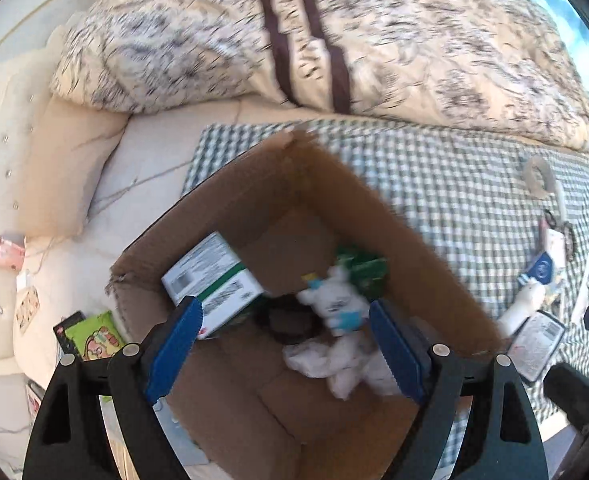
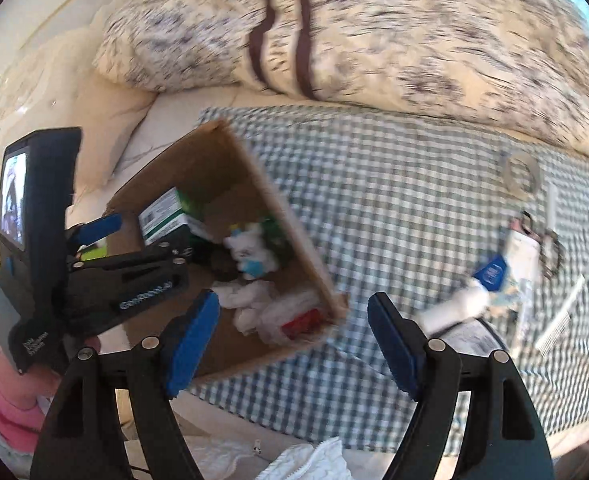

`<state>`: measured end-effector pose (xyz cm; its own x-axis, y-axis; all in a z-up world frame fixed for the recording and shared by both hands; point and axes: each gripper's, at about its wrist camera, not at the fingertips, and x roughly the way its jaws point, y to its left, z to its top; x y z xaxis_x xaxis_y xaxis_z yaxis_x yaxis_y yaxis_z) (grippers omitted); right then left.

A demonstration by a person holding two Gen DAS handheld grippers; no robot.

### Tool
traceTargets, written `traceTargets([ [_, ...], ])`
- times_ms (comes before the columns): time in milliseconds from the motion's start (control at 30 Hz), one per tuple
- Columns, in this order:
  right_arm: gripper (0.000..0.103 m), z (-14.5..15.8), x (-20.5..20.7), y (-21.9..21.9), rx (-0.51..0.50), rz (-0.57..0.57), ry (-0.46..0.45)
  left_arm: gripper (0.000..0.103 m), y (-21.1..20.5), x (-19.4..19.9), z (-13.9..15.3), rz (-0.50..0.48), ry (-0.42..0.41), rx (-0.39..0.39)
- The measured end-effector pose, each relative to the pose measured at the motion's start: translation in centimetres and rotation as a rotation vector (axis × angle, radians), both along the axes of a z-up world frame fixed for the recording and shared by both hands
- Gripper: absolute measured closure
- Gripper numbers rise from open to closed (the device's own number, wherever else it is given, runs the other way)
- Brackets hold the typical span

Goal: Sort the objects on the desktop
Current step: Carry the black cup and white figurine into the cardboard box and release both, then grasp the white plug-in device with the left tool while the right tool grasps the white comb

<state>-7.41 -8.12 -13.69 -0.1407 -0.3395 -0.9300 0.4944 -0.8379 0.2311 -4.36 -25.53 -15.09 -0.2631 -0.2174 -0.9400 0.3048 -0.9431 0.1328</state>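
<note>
Your cardboard box (image 1: 326, 208) sits open-topped on the green-checked cloth (image 1: 454, 184), its rim torn at the far corner. Inside: a white-and-green carton (image 1: 210, 280) leaning against the left wall, a green packet (image 1: 360, 268) at the far side, a white plush toy with blue bits (image 1: 334, 300) in the middle, crumpled white tissue (image 1: 334, 364) nearer you, and something dark under the toy, too blurred to name. The right wrist view also shows a red item (image 2: 304, 320) by the box's near wall. Your left gripper (image 1: 286, 344) hangs directly above the box opening, blue pads spread wide, nothing between them. Your right gripper (image 2: 294, 344) hovers over the cloth just past the box's near corner, fingers also wide apart and empty. Right of the box, unsorted things lie on the cloth: a tape roll (image 2: 520, 172), a white comb (image 2: 560, 316), a blue-labelled card (image 2: 490, 272), a white tube (image 2: 454, 308), all motion-blurred. A patterned duvet (image 1: 374, 32) is heaped behind. Left of the box, a lime snack packet (image 1: 94, 334) lies off the cloth. A pink sleeve (image 2: 2, 396) shows at the right view's lower left.
</note>
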Motion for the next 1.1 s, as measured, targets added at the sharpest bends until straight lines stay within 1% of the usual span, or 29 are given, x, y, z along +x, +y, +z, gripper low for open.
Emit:
traceTargets([
  [67,0.026,0.4,-0.6,2.9,-0.004,-0.06,0.009,0.014,2.3,-0.8,0.5,-0.041,0.012,0.006],
  [167,0.026,0.6,-1.7,8.7,-0.004,-0.164,0.015,0.01,7.1,-1.9,0.9,-0.113,0.031,0.01],
  [233,0.026,0.1,-2.5,13.2,0.002,-0.231,0.009,0.01,10.4,-3.2,0.9,-0.153,0.036,0.017],
  [300,0.026,-0.4,-3.1,16.8,0.021,-0.279,0.004,0.01,13.5,-4.4,0.5,-0.184,0.029,0.025],
  [333,0.026,-0.9,-3.5,19.4,0.031,-0.31,-0.004,0.01,14.8,-4.9,0.2,-0.198,0.024,0.037],
  [367,0.026,-1.3,-3.9,21.5,0.037,-0.331,-0.014,0.01,16.8,-5.5,-0.6,-0.219,0.013,0.061],
  [433,0.026,-2.3,-4.6,25.0,0.045,-0.357,-0.044,0.01,19.6,-6.2,-2.2,-0.229,-0.008,0.083],
  [500,0.026,-3.4,-5.4,28.1,0.065,-0.367,-0.069,0.01,21.9,-6.6,-3.9,-0.224,-0.029,0.064],
  [567,0.026,-4.3,-6.1,30.6,0.078,-0.363,-0.087,0.01,24.1,-7.0,-6.4,-0.22,-0.06,0.021],
  [600,0.026,-4.8,-6.5,31.9,0.084,-0.358,-0.096,0.01,24.7,-7.4,-7.4,-0.221,-0.07,0.014],
  [667,0.026,-6.0,-7.3,33.8,0.095,-0.344,-0.117,0.01,25.2,-8.0,-9.3,-0.24,-0.066,0.028],
  [733,0.026,-7.1,-8.1,35.4,0.104,-0.332,-0.132,0.01,26.1,-8.5,-11.2,-0.307,-0.073,0.024],
  [800,0.026,-8.4,-9.1,36.6,0.109,-0.329,-0.145,0.01,27.2,-8.8,-12.9,-0.389,-0.113,-0.005],
  [833,0.026,-9.0,-9.4,37.0,0.106,-0.328,-0.156,0.01,27.6,-8.9,-13.6,-0.422,-0.134,-0.005],
  [867,0.026,-9.7,-9.8,37.3,0.103,-0.327,-0.167,0.01,28.0,-9.1,-14.1,-0.445,-0.148,-0.002],
  [933,0.026,-11.1,-10.6,37.4,0.107,-0.323,-0.181,0.01,28.5,-9.3,-14.8,-0.481,-0.163,-0.021],
  [1100,0.026,-14.5,-12.6,36.8,0.098,-0.325,-0.21,0.01,28.7,-9.9,-15.9,-0.512,-0.168,-0.008],
])
